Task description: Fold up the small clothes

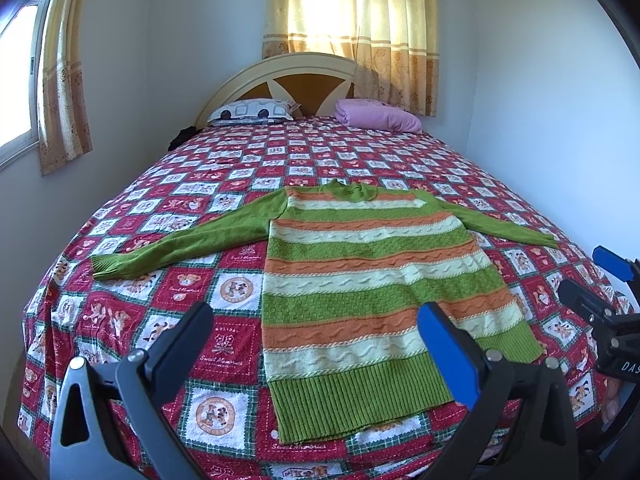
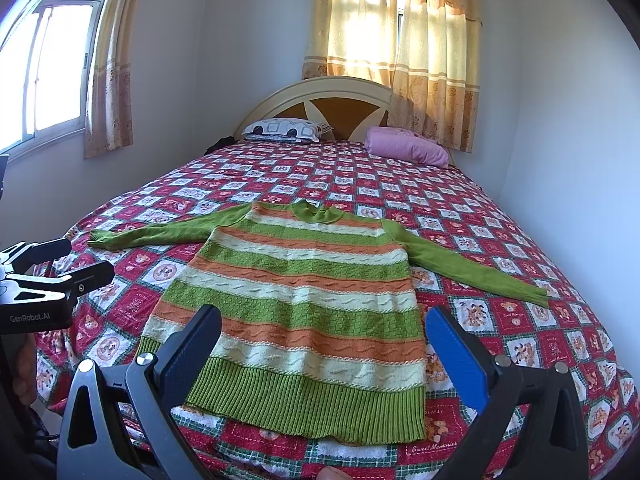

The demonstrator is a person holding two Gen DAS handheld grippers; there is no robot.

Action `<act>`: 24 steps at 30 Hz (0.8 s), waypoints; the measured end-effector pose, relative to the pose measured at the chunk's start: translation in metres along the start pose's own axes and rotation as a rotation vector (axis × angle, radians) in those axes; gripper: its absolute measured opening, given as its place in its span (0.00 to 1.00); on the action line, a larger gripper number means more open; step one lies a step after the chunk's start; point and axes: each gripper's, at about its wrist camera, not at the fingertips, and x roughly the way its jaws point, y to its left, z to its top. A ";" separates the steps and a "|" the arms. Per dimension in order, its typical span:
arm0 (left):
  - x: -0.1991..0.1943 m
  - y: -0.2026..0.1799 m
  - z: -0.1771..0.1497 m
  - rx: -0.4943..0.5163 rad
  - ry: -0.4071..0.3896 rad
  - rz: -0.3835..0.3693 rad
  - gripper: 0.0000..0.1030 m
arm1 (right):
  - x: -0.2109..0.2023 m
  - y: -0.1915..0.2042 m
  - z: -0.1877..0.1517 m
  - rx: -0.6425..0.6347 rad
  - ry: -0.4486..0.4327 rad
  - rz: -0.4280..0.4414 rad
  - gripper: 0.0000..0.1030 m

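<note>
- The green, orange and cream striped knitted sweater (image 1: 360, 280) lies flat and face up on the bed with the red patchwork cartoon-print cover (image 1: 168, 320), near the foot edge, roughly midway between the bed's two side edges.
- Long axis of the sweater: from the ribbed green hem (image 2: 316, 404) at the foot edge to the collar (image 2: 316, 210), pointing toward the cream and brown headboard (image 2: 332, 108). The two plain green sleeves run crosswise to that axis, spread toward the side edges.
- My left gripper (image 1: 316, 340) hovers above the foot edge, jaws spread wide and holding nothing. The hem's left corner lies between and just below them; the left sleeve cuff (image 1: 108, 266) lies ahead and to the left, well apart.
- My right gripper (image 2: 324, 344) hovers likewise, jaws released and empty, with the body of the sweater framed between them. The right sleeve cuff (image 2: 538, 296) lies ahead and to the right.
- Judgement: each sleeve is nearer to the gripper of its own side, so a first fold would most likely bring a sleeve inward across the striped body, each hand taking its own side.
- No fold is made yet; the sweater is fully spread.
- A patterned pillow (image 1: 256, 110) and a pink folded blanket (image 1: 376, 116) lie at the head edge, well apart from the sweater.
</note>
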 end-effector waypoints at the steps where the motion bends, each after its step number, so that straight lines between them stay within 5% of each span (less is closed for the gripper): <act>1: -0.001 -0.001 0.000 0.000 0.000 -0.001 1.00 | 0.000 0.000 0.000 0.000 0.000 0.000 0.99; 24: -0.001 -0.001 0.000 0.003 -0.001 0.002 1.00 | 0.001 0.005 -0.002 -0.008 0.007 0.010 0.99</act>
